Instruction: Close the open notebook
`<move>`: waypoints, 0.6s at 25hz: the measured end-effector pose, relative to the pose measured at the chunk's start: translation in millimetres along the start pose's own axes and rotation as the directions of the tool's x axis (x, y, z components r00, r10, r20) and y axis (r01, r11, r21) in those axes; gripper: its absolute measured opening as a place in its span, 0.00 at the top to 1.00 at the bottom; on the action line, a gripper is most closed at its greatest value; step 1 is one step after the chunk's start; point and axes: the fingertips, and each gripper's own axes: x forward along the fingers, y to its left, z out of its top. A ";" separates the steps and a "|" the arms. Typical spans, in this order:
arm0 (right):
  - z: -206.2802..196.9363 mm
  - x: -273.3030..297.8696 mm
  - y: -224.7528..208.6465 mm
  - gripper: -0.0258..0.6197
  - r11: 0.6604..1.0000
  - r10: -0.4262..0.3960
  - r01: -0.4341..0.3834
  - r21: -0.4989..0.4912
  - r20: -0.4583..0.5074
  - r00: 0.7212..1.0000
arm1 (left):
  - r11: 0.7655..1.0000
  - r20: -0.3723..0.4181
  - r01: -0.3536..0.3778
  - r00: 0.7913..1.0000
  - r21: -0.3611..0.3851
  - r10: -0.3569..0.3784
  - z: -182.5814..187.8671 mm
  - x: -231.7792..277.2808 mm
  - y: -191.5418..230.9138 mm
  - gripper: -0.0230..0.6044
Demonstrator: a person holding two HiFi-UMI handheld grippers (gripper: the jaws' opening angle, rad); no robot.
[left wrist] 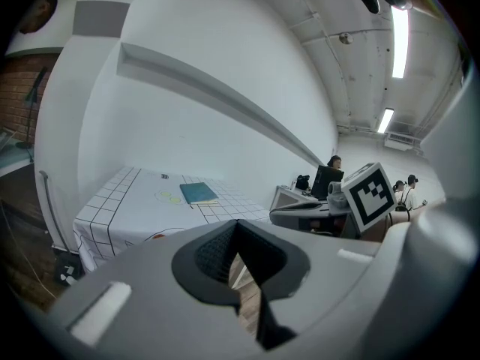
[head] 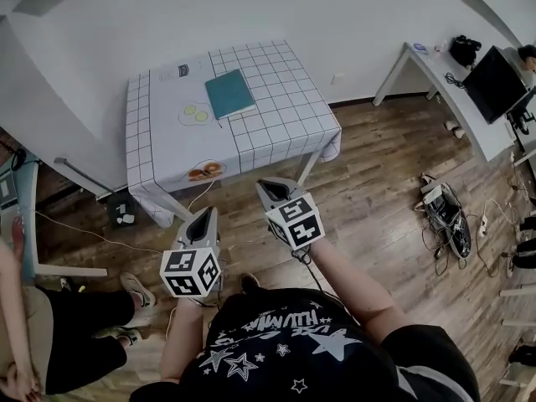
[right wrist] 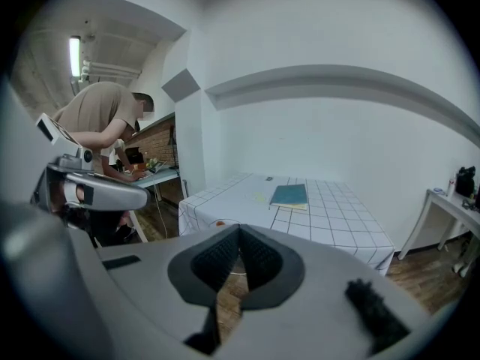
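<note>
left tool (head: 203,214) and right tool (head: 265,184) are both pinched together, empty, well short of the table (head: 280,132); the notebook (head: 229,93) lies flat there, seemingly closed already; confirm before touching its cover

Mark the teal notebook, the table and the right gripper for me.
teal notebook (head: 229,94), head view, middle of the cover.
table (head: 285,107), head view, bare checked cloth.
right gripper (head: 265,185), head view, shut jaw tips.
</note>
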 end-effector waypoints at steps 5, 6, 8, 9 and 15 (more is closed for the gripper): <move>-3.1 -28.0 -6.3 0.94 1.000 0.011 -0.011 -0.013 0.014 1.000 | 1.000 0.023 -0.008 1.000 0.009 0.008 3.1 -2.9 -28.5 0.95; -5.3 -34.1 -7.0 0.94 1.000 0.014 -0.013 -0.014 0.016 1.000 | 1.000 0.027 -0.012 1.000 0.009 0.011 2.7 -4.1 -33.9 0.95; -11.9 -46.9 -7.9 0.94 1.000 0.019 -0.018 -0.014 0.018 1.000 | 1.000 0.033 -0.020 0.999 0.006 0.020 -0.3 -7.6 -45.2 0.95; -15.4 -53.3 -8.3 0.94 1.000 0.021 -0.021 -0.013 0.018 1.000 | 1.000 0.034 -0.025 0.999 0.005 0.025 -2.4 -9.7 -51.3 0.95; -32.0 -92.4 -14.1 0.94 1.000 0.023 -0.023 -0.003 0.022 0.999 | 0.999 0.035 -0.030 0.999 0.023 0.029 -11.1 -23.9 -91.3 0.95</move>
